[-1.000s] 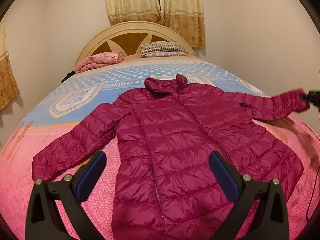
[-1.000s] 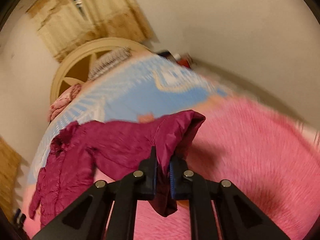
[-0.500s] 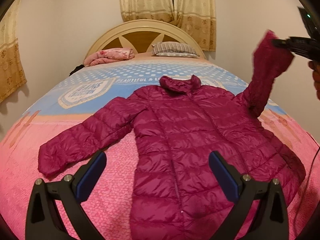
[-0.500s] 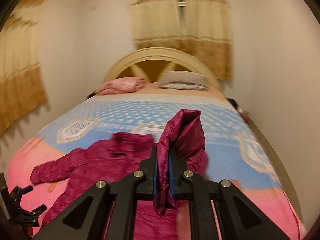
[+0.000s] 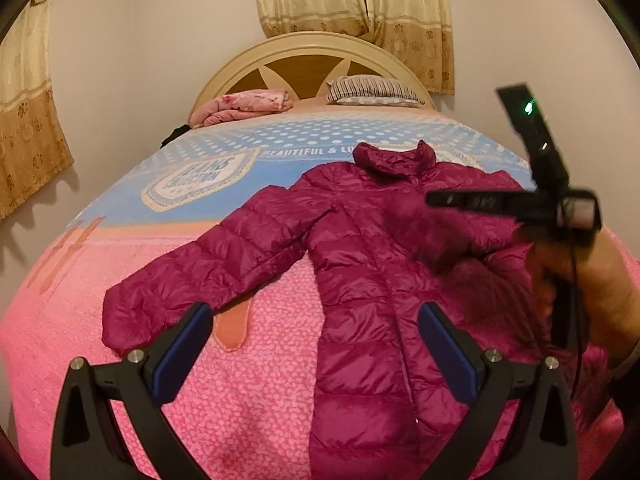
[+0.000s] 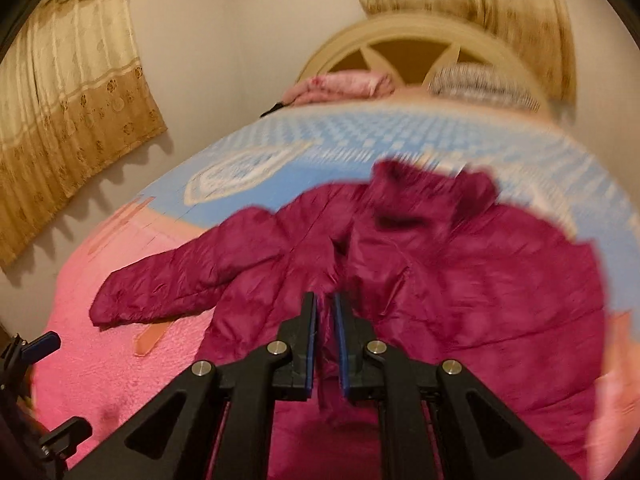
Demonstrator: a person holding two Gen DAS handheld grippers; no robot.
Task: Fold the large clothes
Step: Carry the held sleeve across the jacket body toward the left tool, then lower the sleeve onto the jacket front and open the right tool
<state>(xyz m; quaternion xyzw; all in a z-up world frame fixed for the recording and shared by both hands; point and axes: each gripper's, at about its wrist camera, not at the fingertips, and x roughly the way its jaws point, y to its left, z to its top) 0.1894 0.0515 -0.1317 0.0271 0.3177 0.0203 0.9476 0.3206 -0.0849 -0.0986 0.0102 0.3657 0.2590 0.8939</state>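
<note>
A pink-and-blue bed point(image 5: 248, 392) holds a magenta puffer jacket point(image 5: 360, 280), light, soft, slippery; best gripped at cuffs or hem. Right gripper point(image 6: 325, 320) pinches a sleeve over its front. Left gripper point(image 5: 312, 344) is spread, empty.

Glossy quilted jacket point(image 5: 360, 264) on nubbly matt cloth bedspread point(image 5: 256, 380).

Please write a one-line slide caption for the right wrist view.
Right gripper clamps a sleeve of the magenta puffer jacket over its front on the pink-and-blue bed.
</note>
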